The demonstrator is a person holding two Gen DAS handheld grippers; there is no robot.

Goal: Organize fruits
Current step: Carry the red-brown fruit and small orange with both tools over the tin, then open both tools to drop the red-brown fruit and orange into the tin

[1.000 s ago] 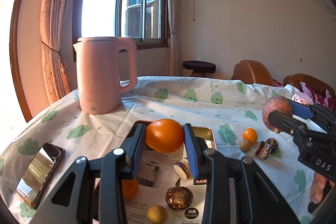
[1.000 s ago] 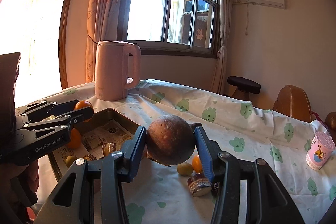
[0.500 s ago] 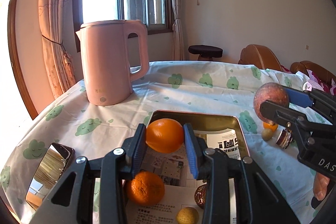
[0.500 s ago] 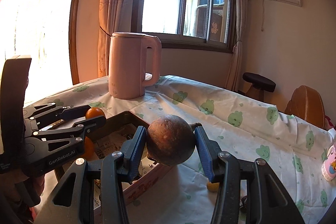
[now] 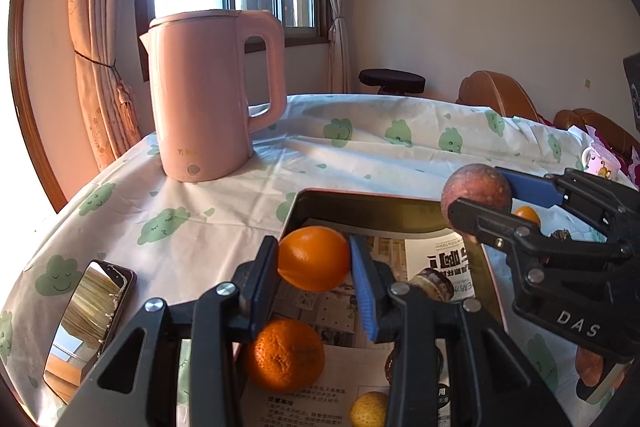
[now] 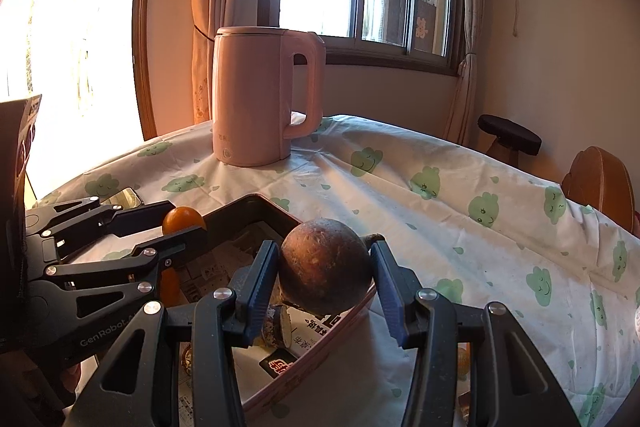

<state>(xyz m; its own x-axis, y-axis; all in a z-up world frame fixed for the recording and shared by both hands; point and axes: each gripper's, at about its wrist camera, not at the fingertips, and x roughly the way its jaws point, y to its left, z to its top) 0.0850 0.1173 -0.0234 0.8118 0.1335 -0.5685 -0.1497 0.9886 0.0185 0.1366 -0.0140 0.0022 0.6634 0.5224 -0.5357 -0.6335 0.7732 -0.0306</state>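
Note:
My left gripper [image 5: 314, 263] is shut on an orange [image 5: 314, 258] and holds it above the far left part of a paper-lined metal tray [image 5: 360, 205]. My right gripper [image 6: 325, 273] is shut on a round brown fruit [image 6: 325, 271] and holds it over the tray's right rim [image 6: 320, 355]. It shows in the left wrist view [image 5: 478, 195] too, and the left gripper with the orange shows in the right wrist view [image 6: 183, 221]. In the tray lie another orange [image 5: 284, 355], a small yellow fruit [image 5: 368, 413] and dark halved fruits [image 5: 434, 285].
A pink kettle [image 5: 212, 95] stands at the back of the table. A phone [image 5: 86, 319] lies left of the tray. A small orange [image 5: 528, 215] and other fruit lie on the cloth right of the tray. A pink cup [image 5: 600, 163] stands far right.
Both grippers have moved forward and left with their fruits. The kettle looms larger, and the brown fruit now hangs over the tray's right rim.

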